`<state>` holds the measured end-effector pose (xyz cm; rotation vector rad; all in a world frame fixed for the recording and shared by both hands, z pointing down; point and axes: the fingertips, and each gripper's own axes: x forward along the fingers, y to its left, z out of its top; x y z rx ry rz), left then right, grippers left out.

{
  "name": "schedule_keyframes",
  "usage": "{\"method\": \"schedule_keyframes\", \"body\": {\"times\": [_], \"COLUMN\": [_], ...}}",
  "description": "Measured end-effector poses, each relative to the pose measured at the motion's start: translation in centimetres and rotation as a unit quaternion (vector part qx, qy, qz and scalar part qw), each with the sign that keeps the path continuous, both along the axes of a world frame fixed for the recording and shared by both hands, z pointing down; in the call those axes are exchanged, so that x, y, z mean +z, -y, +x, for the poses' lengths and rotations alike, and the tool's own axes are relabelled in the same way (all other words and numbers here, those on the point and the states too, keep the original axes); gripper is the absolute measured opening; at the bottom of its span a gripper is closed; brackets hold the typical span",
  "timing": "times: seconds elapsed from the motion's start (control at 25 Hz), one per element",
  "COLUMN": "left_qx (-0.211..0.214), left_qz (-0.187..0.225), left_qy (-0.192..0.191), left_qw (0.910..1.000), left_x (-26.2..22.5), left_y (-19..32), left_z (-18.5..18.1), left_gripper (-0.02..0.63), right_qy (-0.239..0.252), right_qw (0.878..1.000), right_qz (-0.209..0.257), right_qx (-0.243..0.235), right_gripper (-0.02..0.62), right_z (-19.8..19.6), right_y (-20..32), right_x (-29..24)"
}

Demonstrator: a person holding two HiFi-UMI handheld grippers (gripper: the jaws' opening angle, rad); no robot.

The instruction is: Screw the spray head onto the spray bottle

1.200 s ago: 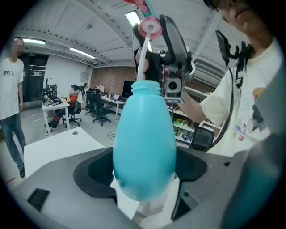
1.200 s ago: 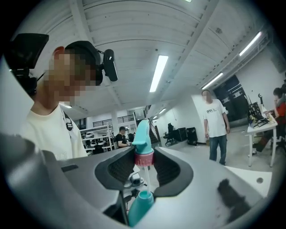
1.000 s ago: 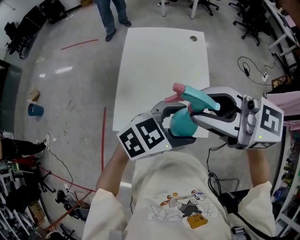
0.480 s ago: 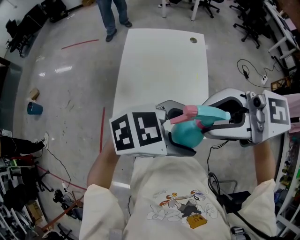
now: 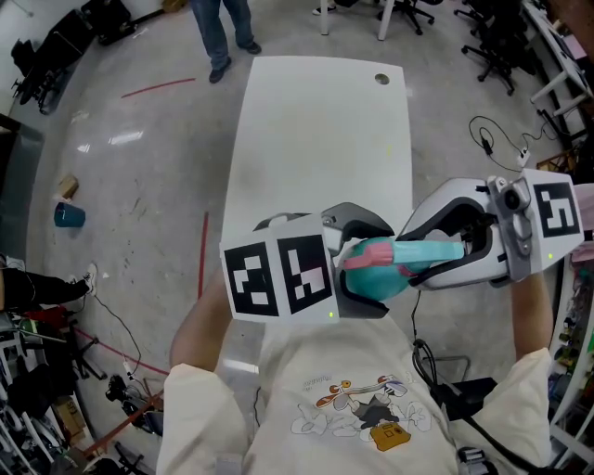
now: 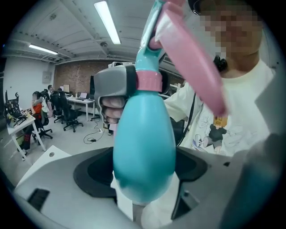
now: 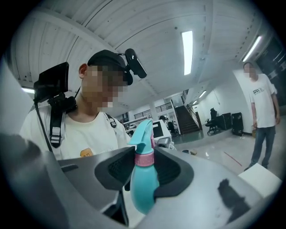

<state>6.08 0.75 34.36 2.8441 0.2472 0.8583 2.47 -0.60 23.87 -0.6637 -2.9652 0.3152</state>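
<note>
In the head view, a teal spray bottle [image 5: 371, 283] lies nearly level over the near end of the table, between both grippers. My left gripper [image 5: 362, 269] is shut on its rounded body. The teal spray head [image 5: 427, 250], with its pink trigger [image 5: 362, 250], sits on the neck. My right gripper [image 5: 408, 258] is shut on the head at its pink collar. The left gripper view shows the bottle [image 6: 143, 143] between my left gripper's [image 6: 143, 179] jaws, with grey fingers [image 6: 111, 85] clamped on the collar [image 6: 148, 81]. In the right gripper view, the collar [image 7: 144, 159] sits between my right gripper's [image 7: 144, 163] black pads.
The white table [image 5: 316, 139] stretches away in front, with a round cable hole [image 5: 381, 78] at its far end. A person [image 5: 223, 28] stands beyond it. Office chairs [image 5: 492, 37] and a floor cable [image 5: 501, 139] are at the right. A blue cup [image 5: 70, 217] sits on the floor at left.
The bottle has tipped from pointing up and left to lying almost level, and the trigger has swung round. The left gripper's marker cube has rolled. The right gripper has shifted a little right.
</note>
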Motion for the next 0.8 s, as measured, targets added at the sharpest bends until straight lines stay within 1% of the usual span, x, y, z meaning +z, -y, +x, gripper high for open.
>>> {"method": "schedule_keyframes", "body": {"times": [0.08,0.16,0.36,0.44,0.56,0.8], "left_qx": [-0.004,-0.017,-0.089,-0.109,-0.123,-0.159], "left_qz": [0.005,0.008,0.014,0.018,0.025,0.034], "left_qy": [0.002,0.002,0.0,0.007,0.018,0.021], "left_qw": [1.0,0.9998,0.9959,0.9939,0.992,0.9865], "left_x": [-0.1,0.0,0.3,0.6,1.0,1.9], "left_y": [0.2,0.4,1.8,2.3,2.7,4.1], "left_z": [-0.1,0.1,0.5,0.3,0.2,0.4], "left_gripper": [0.402,0.402,0.402,0.402,0.402,0.402], "right_qy": [-0.002,0.0,0.011,0.007,-0.001,-0.002], "right_qw": [1.0,1.0,0.999,0.998,0.996,0.993], "right_qz": [0.012,0.018,0.012,0.016,0.024,0.026], "right_qx": [-0.003,0.003,0.05,0.066,0.082,0.116], "right_gripper": [0.136,0.135,0.136,0.135,0.136,0.137], "right_z": [0.0,0.0,0.2,0.1,0.1,0.0], "right_y": [0.0,0.2,1.3,1.7,1.9,3.1], "right_x": [0.0,0.1,0.4,0.6,1.0,2.0]}}
